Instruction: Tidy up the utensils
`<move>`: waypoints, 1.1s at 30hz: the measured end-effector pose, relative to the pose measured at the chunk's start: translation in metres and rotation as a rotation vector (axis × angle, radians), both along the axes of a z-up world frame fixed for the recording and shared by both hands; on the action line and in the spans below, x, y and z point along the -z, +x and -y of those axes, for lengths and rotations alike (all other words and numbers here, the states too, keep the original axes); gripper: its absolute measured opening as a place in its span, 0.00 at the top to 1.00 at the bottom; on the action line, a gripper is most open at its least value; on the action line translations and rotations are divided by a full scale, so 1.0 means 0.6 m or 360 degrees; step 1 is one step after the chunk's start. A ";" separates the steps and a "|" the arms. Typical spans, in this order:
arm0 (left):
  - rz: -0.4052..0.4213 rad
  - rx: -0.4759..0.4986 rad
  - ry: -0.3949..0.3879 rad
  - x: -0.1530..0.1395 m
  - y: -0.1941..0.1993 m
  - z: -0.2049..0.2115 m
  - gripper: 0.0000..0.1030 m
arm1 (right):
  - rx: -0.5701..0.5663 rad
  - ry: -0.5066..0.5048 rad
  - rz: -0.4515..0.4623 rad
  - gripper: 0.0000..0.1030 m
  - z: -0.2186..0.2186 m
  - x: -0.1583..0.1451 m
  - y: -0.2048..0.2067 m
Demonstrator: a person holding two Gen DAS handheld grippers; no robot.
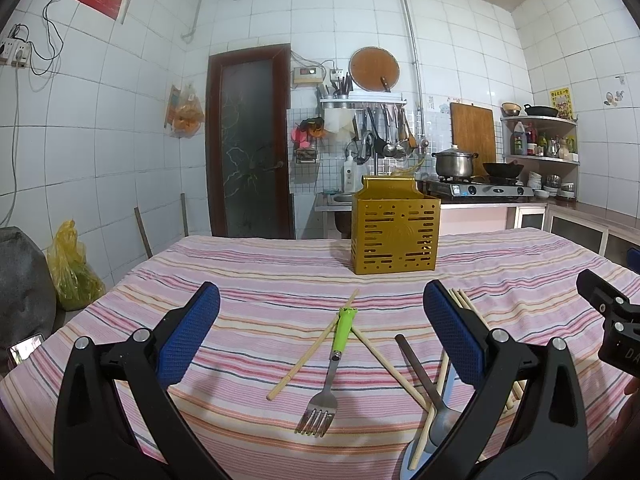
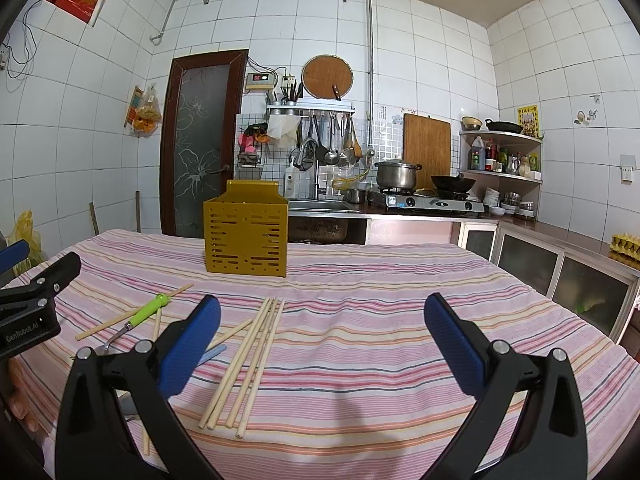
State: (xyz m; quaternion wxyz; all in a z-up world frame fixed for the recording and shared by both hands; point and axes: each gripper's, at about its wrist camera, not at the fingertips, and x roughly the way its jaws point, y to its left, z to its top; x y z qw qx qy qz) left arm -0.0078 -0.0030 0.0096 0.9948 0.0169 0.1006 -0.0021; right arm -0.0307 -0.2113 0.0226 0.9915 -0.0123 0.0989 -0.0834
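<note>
A yellow slotted utensil holder stands upright on the striped tablecloth, far from both grippers. A fork with a green handle lies between my left gripper's fingers, with loose chopsticks crossing beside it. A spoon and a dark-handled utensil lie under the left gripper's right finger. A bundle of several chopsticks lies just right of my right gripper's left finger. My left gripper is open and holds nothing. My right gripper is open and holds nothing.
The table is covered by a pink striped cloth. Behind it are a sink counter, a gas stove with a pot and wok, and a corner shelf. A yellow bag sits on the floor at the left.
</note>
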 end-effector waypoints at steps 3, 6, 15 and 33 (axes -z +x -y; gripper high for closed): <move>0.0005 0.0003 0.0002 -0.006 0.002 0.003 0.05 | 0.0000 0.0000 -0.0001 0.04 0.000 0.000 0.000; 0.0006 0.0003 0.0003 -0.006 0.001 0.003 0.05 | 0.0000 0.0000 0.0000 0.04 0.000 0.000 0.000; 0.0008 0.0004 0.0005 -0.006 0.003 0.002 0.05 | 0.0000 0.0001 0.0000 0.04 0.001 0.000 -0.001; 0.0014 0.0004 0.0009 -0.007 0.002 0.003 0.05 | 0.0000 0.0000 0.0002 0.04 0.001 0.000 0.000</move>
